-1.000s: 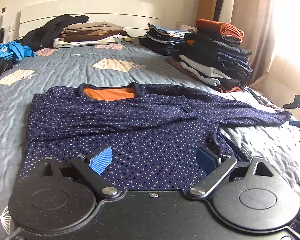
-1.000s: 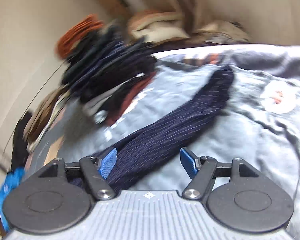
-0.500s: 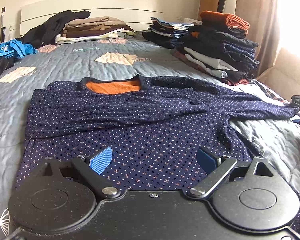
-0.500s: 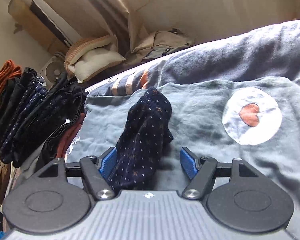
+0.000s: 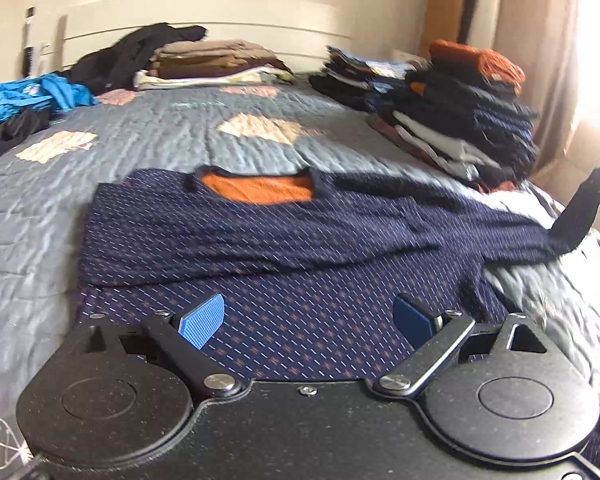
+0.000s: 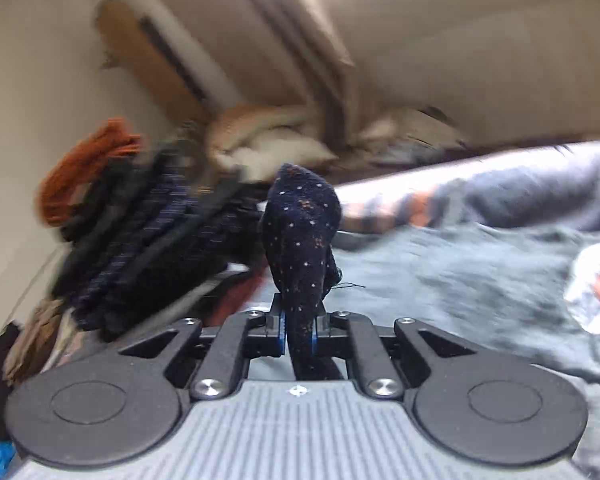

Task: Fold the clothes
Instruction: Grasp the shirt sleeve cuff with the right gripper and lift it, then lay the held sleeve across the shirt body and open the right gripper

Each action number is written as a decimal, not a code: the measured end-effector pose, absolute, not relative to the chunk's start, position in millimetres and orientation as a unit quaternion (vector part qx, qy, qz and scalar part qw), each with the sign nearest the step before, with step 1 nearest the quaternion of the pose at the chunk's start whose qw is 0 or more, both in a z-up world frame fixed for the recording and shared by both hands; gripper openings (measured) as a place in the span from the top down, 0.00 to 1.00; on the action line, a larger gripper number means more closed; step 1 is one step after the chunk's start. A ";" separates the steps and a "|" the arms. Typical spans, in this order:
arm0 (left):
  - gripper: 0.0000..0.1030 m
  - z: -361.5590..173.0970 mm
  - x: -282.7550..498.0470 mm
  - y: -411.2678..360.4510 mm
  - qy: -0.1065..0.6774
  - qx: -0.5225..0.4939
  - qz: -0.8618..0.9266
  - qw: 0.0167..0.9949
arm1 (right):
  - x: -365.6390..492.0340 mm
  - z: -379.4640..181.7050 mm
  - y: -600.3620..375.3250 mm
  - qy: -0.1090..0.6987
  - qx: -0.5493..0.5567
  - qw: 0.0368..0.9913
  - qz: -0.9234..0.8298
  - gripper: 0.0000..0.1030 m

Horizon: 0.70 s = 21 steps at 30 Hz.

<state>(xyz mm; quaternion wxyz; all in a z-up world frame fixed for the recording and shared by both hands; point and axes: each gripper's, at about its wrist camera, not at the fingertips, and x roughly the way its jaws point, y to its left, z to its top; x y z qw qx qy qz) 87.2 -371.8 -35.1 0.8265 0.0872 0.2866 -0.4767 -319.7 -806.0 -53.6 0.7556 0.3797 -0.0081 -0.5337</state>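
Right tongs (image 6: 299,330): pressed together on the cuff end of the sleeve (image 6: 300,240), which stands up between the pads, probably so it can be carried across the body for a fold.
Left tongs (image 5: 310,322): spread wide, pinching nothing, hovering low over the hem.
Navy dotted shirt (image 5: 260,248): flat on the grey quilt (image 5: 140,140), just ahead of and under the left tongs, collar at the far end.
Other sleeve (image 5: 220,240): lies crosswise over the chest, ahead of the left tongs.
Folded stacks (image 5: 460,120): beyond the shirt, to the right of the left tongs.
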 end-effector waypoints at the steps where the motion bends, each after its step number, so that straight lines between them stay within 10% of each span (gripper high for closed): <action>1: 0.12 -31.8 91.7 -369.3 0.286 0.079 -0.472 0.830 | -305.4 -39.6 -796.2 -0.010 0.368 0.775 -0.514 0.90; 21: 0.11 1.4 162.0 -296.9 0.286 -0.002 -0.400 0.871 | 41.7 2.5 -510.2 0.159 0.197 0.952 -0.172 0.90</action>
